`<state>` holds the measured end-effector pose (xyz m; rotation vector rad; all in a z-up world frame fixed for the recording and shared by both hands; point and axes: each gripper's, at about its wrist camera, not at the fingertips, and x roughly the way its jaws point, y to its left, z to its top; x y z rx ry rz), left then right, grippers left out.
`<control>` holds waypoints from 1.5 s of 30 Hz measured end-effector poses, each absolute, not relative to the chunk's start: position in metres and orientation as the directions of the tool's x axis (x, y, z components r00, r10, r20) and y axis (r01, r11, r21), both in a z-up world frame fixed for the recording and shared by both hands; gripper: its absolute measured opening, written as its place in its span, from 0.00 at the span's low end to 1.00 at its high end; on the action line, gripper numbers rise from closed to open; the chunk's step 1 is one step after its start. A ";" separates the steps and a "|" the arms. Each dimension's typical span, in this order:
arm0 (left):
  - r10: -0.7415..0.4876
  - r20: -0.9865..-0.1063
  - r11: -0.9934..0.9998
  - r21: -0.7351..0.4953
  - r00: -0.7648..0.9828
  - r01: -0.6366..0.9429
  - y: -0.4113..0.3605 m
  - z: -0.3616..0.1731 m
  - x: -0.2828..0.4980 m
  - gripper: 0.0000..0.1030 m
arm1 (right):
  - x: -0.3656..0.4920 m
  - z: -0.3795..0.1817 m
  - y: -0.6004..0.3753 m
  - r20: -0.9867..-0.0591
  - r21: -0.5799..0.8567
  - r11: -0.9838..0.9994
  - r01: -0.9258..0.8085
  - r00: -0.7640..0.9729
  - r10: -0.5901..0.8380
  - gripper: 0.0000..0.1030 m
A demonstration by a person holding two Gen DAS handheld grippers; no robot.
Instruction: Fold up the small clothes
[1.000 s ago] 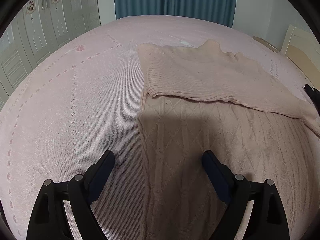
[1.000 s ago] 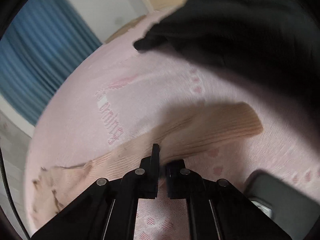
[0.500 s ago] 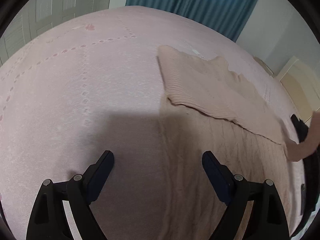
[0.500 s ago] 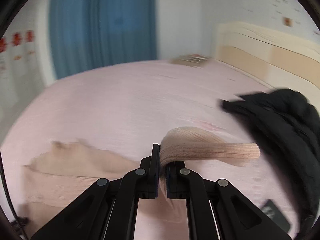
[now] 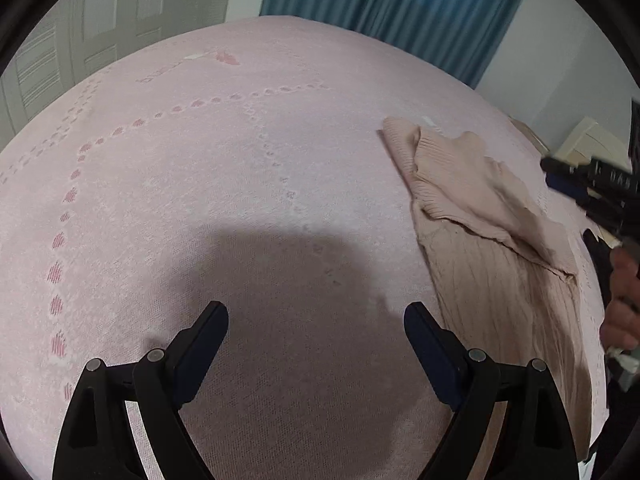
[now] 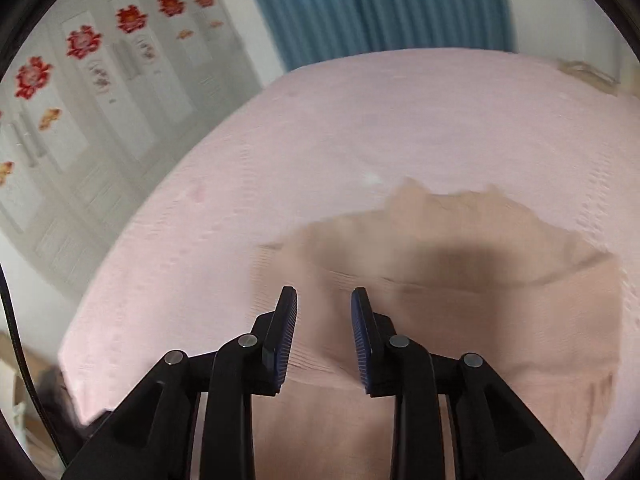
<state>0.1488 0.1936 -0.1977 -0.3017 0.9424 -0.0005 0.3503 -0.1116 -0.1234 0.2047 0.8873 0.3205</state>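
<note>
Two sleeves now lay folded across the chest of the beige knit sweater (image 6: 460, 320). A second before, the right gripper (image 6: 324, 336) had been pinched tight on the ribbed cuff of a sleeve out near a black garment; half a second before, it was carrying that cuff through the air; at this moment it was over the sweater's body and its jaws were opening, with nothing pressed between the pads. The cuff looked to have just been let go, so the sleeve fold was probably done, and the likely step left was to fold the body over. Blur in the right wrist view made it hard to tell how neatly the sleeve had settled.

The sweater lay flat on the pink bedspread (image 5: 240, 200), its neck end toward the blue curtain (image 5: 400, 12). In the left wrist view it sat off to the right of the picture, whereas a second earlier it had filled the space ahead of that gripper.

The left gripper (image 5: 316, 344) was spread wide and empty over bare bedspread, clear of the knit, which began just beyond one fingertip. At that view's right edge the right gripper and the hand (image 5: 620, 300) holding it showed above the sweater.
</note>
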 end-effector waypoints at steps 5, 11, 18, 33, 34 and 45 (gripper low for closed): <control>-0.186 -0.752 0.960 -0.276 0.633 -0.045 0.174 -0.193 0.170 0.87 | 0.315 -0.144 -0.202 -0.712 0.300 0.954 -0.014 0.662 0.233 0.30; -0.226 -0.740 0.953 -0.303 0.633 -0.013 0.138 -0.186 0.209 0.85 | 0.283 -0.172 -0.289 -0.773 0.131 0.975 0.177 0.635 -0.011 0.30; -0.184 -0.753 0.963 -0.265 0.632 -0.037 0.112 -0.178 0.244 0.70 | 0.304 -0.210 -0.304 -0.829 0.099 0.986 0.132 0.559 0.008 0.30; -0.097 -0.814 0.979 -0.181 0.573 -0.091 0.090 -0.190 0.290 0.32 | 0.285 -0.231 -0.366 -0.725 0.416 0.885 0.211 0.664 0.182 0.28; -0.109 -0.811 0.975 -0.199 0.575 -0.097 0.091 -0.191 0.289 0.26 | 0.284 -0.231 -0.365 -0.726 0.410 0.887 0.212 0.665 0.176 0.28; -0.117 -0.790 0.981 -0.188 0.602 -0.056 0.097 -0.182 0.263 0.10 | 0.282 -0.223 -0.366 -0.755 0.354 0.911 0.209 0.639 0.147 0.28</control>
